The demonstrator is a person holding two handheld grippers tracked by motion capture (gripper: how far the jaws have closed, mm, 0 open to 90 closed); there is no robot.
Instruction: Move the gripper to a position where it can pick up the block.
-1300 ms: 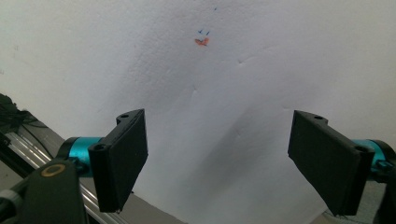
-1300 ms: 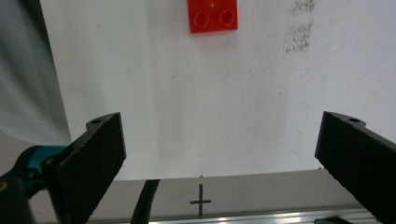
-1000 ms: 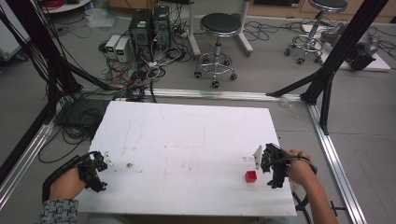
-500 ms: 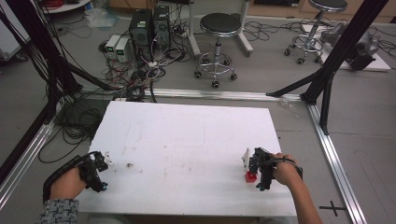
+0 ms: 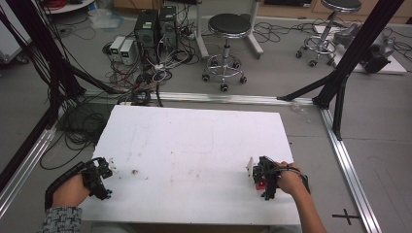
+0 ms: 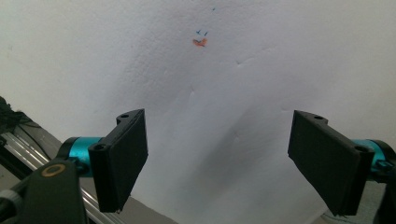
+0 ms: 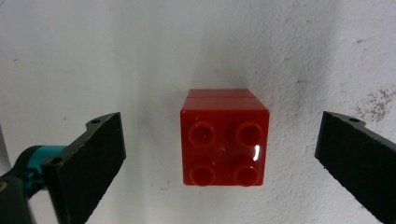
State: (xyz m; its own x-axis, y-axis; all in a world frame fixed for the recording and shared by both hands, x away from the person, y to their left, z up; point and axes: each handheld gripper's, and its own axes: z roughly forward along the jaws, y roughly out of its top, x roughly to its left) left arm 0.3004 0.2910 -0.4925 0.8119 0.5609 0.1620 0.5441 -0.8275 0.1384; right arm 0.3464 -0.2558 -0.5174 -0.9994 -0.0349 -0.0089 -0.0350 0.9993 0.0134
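White foam-like worktop (image 5: 194, 145) stretches between the person's two hands, bare but for a few marks. At its left edge the left gripper (image 6: 217, 154) rests with its jaws spread wide and nothing between them; ahead of it on the board sits a small orange and blue smudge (image 6: 201, 41). Its hand (image 5: 73, 190) lies at the near left corner, well apart from the action.

Over on the right, the right gripper (image 7: 219, 158) hangs just above a red brick (image 7: 225, 137), a studded toy block with four studs up, standing near the worktop's near right edge. The jaws are splayed to either side of the brick, clear of its faces on both sides, so nothing is grasped yet.

By my reckoning the approach and lining-up are done; closing on the brick, lifting it and carrying it wherever it belongs are all left to do.
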